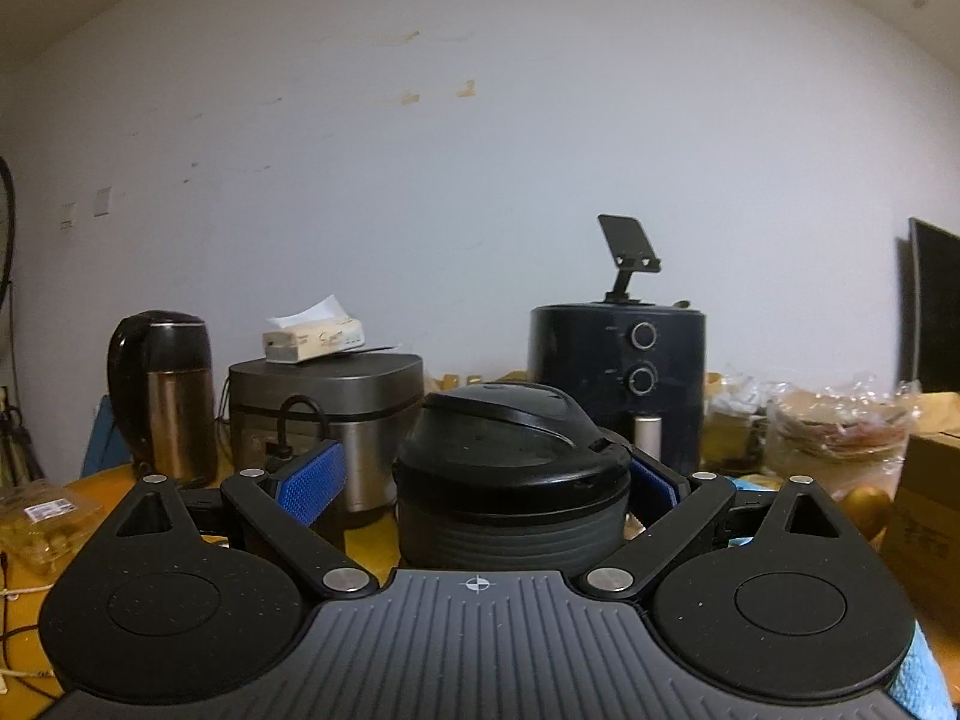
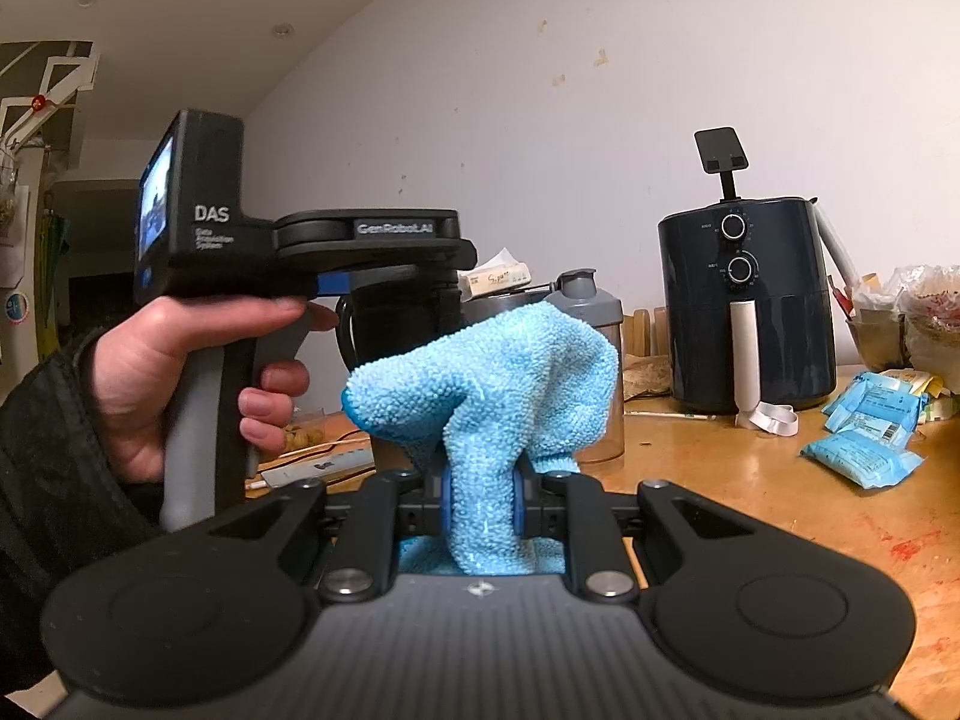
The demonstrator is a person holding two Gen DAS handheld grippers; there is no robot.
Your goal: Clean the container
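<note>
A black ribbed container [image 1: 510,468] with a domed black lid sits between the wide-spread fingers of my left gripper [image 1: 486,462]. The left blue pad [image 1: 312,480] stands apart from it, and the right pad [image 1: 651,480] is half hidden behind the lid's rim. Its base is hidden. In the right wrist view the container [image 2: 396,318] is a dark shape under the left gripper, which a person's hand [image 2: 180,360] holds level. My right gripper [image 2: 483,501] is shut on a light blue microfibre cloth [image 2: 492,384] that bulges above its pads.
On the wooden table [image 2: 750,510] stand a dark air fryer [image 1: 618,372], a steel rice cooker [image 1: 324,396] and a kettle [image 1: 162,390]. A clear shaker bottle [image 2: 591,324] is behind the cloth. Blue packets [image 2: 864,450] lie at the right, a cardboard box [image 1: 930,510] nearby.
</note>
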